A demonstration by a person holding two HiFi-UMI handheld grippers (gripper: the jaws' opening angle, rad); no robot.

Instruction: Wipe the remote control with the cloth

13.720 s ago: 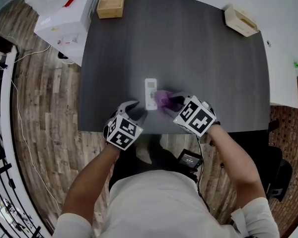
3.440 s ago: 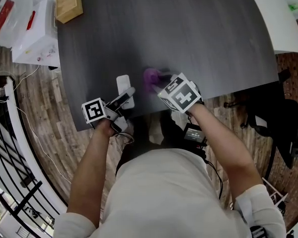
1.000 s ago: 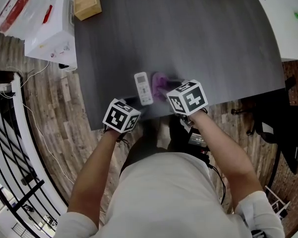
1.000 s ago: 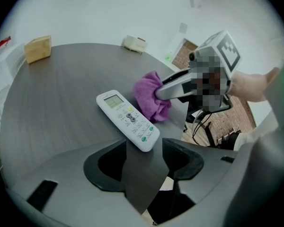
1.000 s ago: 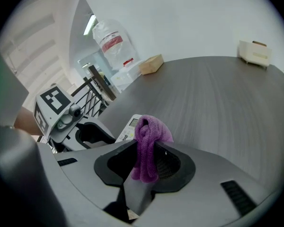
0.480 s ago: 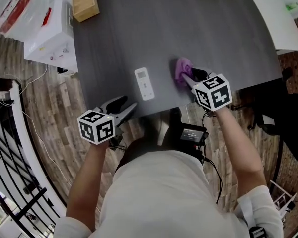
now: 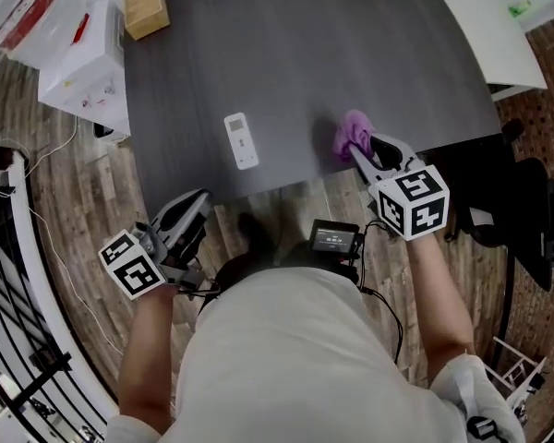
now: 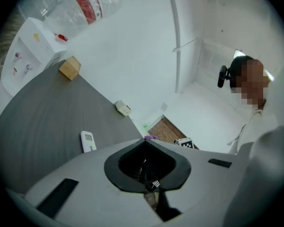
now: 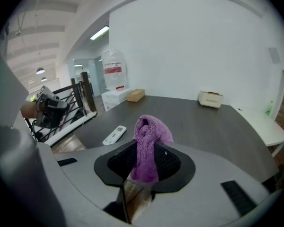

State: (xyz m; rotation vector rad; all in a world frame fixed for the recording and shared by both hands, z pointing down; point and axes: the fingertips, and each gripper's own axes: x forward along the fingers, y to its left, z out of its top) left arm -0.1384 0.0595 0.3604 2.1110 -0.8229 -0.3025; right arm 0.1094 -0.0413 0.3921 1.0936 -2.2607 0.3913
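Remote control (image 7: 241, 140): slim, white, plastic; lies alone on the dark grey table (image 7: 369, 53), both my grippers now drawn back.
Left gripper (image 7: 196, 203): jaws just closed, on nothing.
Right gripper (image 7: 362, 153): grasps the crumpled purple cloth (image 7: 351, 132), lifted away; wiping looks finished.

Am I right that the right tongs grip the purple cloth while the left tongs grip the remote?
The left tongs have just closed on nothing; the head view shows the remote lying on the table. The right tongs do grip the cloth.
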